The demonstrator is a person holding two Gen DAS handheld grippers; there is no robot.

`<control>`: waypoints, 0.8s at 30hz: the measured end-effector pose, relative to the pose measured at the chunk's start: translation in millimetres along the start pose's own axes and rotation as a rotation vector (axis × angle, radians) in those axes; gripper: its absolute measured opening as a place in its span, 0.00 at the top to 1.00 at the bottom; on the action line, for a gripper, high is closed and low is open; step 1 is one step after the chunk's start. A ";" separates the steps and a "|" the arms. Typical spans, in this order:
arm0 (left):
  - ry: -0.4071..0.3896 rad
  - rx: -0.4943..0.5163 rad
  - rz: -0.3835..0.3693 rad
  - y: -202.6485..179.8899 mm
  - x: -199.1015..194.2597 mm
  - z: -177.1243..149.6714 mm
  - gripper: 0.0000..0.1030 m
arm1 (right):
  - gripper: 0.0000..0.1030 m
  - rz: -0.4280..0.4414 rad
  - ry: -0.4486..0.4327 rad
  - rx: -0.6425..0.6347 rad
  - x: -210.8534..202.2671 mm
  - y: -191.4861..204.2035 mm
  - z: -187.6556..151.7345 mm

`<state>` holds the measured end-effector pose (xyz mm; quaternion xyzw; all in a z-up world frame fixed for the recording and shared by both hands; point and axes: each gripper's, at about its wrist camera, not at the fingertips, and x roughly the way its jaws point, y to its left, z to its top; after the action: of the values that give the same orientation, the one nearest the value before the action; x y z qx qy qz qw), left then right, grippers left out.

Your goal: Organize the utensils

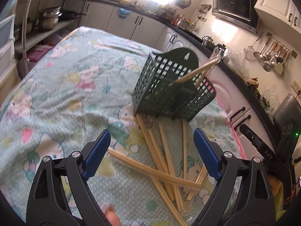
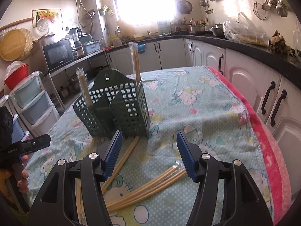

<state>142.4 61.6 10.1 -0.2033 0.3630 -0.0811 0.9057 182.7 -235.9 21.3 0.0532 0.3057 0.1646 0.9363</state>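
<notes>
Left hand-held gripper (image 1: 152,152) gapes above scattered pale chopsticks (image 1: 165,162).

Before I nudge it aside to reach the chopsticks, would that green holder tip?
Probably. The holder looks like light, perforated plastic, tall and narrow, standing on soft, wrinkled cloth. The chopsticks leaning out of it likely make it top-heavy, so push low.

We see a dark green perforated utensil holder (image 2: 120,111) standing upright, split into compartments, with wrapped chopstick pairs (image 2: 136,64) poking up from two of them (one pair leaning outward). More loose chopsticks (image 1: 165,162) lie crisscrossed just in front of its base.
</notes>
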 end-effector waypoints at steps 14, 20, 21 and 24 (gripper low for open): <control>0.141 -0.115 -0.049 20.2 23.7 -36.0 0.21 | 0.44 0.000 0.064 0.010 8.9 -8.7 -19.9; 0.184 -0.175 -0.073 28.5 35.4 -41.9 0.26 | 0.44 0.002 0.094 0.021 13.4 -14.6 -29.9; 0.188 -0.182 -0.074 28.9 37.5 -42.1 0.29 | 0.44 0.001 0.097 0.022 14.1 -15.7 -31.1; 0.199 -0.205 -0.082 31.7 44.6 -42.3 0.34 | 0.44 -0.001 0.111 0.031 16.2 -19.9 -35.1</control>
<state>145.4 64.0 -58.9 -0.3001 0.4490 -0.1004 0.8356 179.9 -249.2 -20.1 0.0583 0.3597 0.1619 0.9171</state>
